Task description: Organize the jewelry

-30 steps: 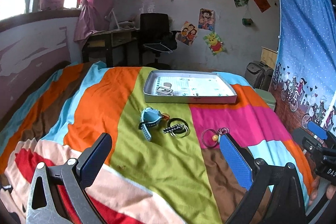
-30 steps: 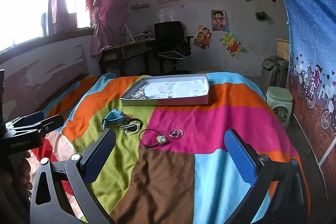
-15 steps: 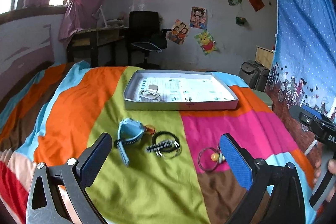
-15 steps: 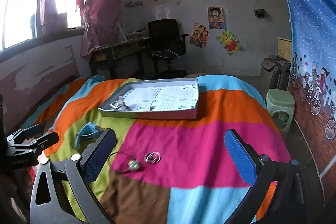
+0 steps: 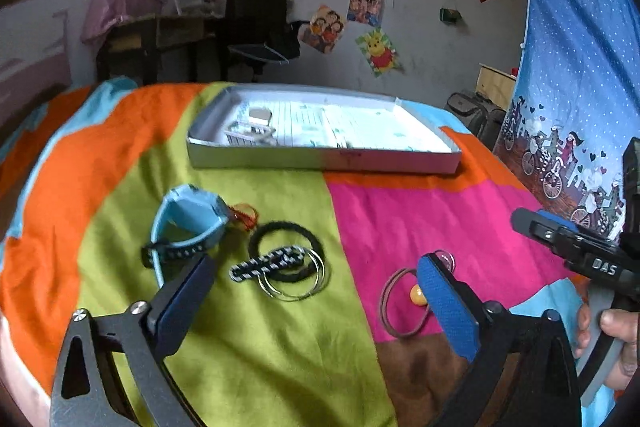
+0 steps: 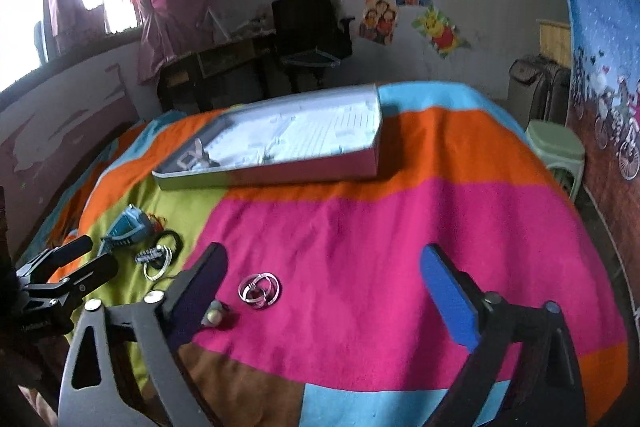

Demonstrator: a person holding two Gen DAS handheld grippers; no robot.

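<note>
On striped bedspread (image 5: 260, 339), blue watch (image 5: 188, 223), black band (image 5: 286, 257), silver rings (image 6: 259, 289), tray (image 5: 320, 159) behind, left gripper (image 5: 316, 291) open, right gripper (image 6: 324, 279) closing, empty.

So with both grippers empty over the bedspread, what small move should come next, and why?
Probably ease the right gripper down over the linked silver rings, which lie loose on the pink patch between its fingers. Its jaws are closing with nothing gripped yet, and the tray beyond has room. The left gripper is open over the key rings.

hidden: loop (image 5: 394, 307) partly behind finger (image 5: 446, 307) | bead (image 6: 215, 315) half behind finger (image 6: 196, 301) | blurred: tray (image 6: 256, 179) contents unreadable
</note>
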